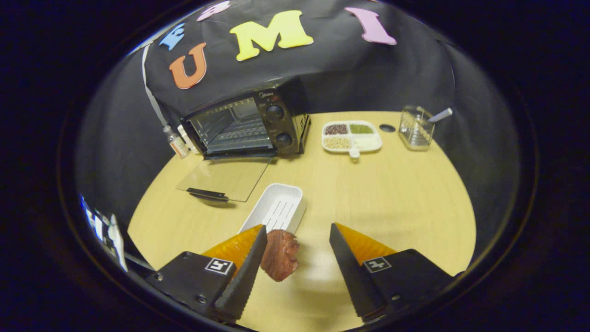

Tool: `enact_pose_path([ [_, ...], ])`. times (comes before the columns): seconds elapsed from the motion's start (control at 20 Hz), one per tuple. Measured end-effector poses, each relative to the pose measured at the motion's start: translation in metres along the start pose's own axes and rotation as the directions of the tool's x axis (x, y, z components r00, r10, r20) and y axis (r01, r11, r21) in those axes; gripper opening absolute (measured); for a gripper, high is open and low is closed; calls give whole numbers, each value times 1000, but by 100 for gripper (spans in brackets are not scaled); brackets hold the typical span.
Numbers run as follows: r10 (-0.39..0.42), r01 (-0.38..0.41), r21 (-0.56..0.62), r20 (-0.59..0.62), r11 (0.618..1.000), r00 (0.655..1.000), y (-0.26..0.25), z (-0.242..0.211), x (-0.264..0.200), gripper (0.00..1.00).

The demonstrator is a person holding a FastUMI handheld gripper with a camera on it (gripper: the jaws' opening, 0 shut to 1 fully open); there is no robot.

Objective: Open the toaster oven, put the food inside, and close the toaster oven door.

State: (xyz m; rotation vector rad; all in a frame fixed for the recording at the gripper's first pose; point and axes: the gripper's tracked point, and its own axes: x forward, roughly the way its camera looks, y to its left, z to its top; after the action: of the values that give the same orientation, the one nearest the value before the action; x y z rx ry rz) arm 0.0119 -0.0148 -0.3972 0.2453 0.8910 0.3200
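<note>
A black toaster oven (251, 123) stands at the back left of the round wooden table (396, 193), its glass door (224, 179) folded down flat and the wire rack inside visible. A white slotted tray (276, 210) lies on the table just ahead of my fingers. A reddish-brown piece of meat (280, 255) sits between the fingers, touching the left finger (246, 267) while the right finger (351, 267) stands well apart from it. My gripper (297, 233) is open, low over the table's near part.
A white divided dish (352, 136) of beans and grains sits right of the oven. Beyond it are a small dark lid (387, 127) and a clear holder (416, 128) with a utensil. A small bottle (177, 143) stands left of the oven.
</note>
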Motion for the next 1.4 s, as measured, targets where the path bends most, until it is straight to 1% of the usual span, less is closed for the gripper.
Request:
enact_pose_path([
  [0.05, 54, -53, 54, -29, 997, 998, 6, -6, 4, 77],
  [0.1, 106, -99, 108, -55, 989, 993, 11, -10, 6, 72],
  [0.15, 151, -138, 157, -73, 978, 986, 14, -15, 7, 67],
  [0.2, 179, -161, 198, -81, 967, 980, 16, -15, 8, 63],
  [0.35, 219, -189, 276, -84, 942, 972, 12, -13, 8, 27],
  [0.45, 241, -207, 290, -86, 934, 967, 14, -11, 9, 22],
  [0.65, 250, -219, 288, -75, 932, 965, 19, -4, 3, 18],
  [0.75, 255, -228, 294, -54, 928, 965, 25, 4, -4, 18],
  [0.9, 239, -226, 285, -12, 932, 971, 34, 20, -12, 18],
  [1.1, 249, -258, 336, 70, 906, 966, 67, 47, -8, 18],
  [1.25, 232, -268, 369, 139, 890, 963, 94, 65, 6, 18],
  [1.35, 237, -295, 393, 190, 871, 953, 121, 76, 20, 17],
  [1.4, 243, -314, 413, 216, 855, 946, 134, 82, 29, 18],
])
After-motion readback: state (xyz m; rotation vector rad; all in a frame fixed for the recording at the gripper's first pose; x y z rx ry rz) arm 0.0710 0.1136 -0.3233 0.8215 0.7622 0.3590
